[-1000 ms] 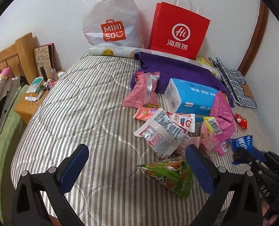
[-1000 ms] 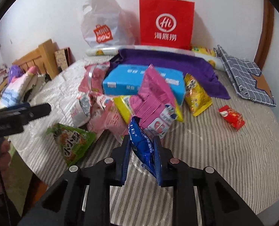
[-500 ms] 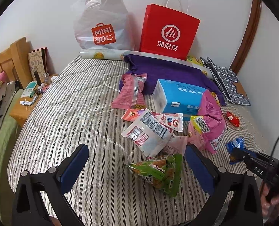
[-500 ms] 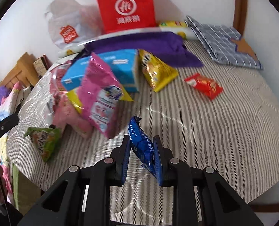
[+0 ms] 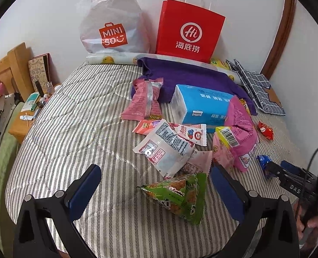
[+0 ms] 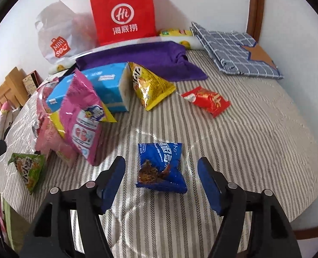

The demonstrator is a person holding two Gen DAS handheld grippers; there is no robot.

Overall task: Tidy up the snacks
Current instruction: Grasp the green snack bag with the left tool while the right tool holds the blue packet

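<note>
Striped bed [image 6: 234, 150] scattered with snack packets.
The right gripper [image 6: 161, 179], its jaws just opened, stands apart around the blue snack packet [image 6: 160, 167] lying flat; the left gripper [image 5: 156, 190] gapes over the green packet [image 5: 178, 195].

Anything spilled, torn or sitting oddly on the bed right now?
Nothing looks spilled or torn. The blue snack packet lies flat between the right gripper's just-opened jaws, apart from the heap, where the pink bag leans on the blue tissue pack.

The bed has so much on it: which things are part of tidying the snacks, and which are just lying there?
Snacks:
blue packet
red packet
yellow bag
pink bag
green bag

Lying about:
purple cloth
tissue pack
checked cloth
</note>
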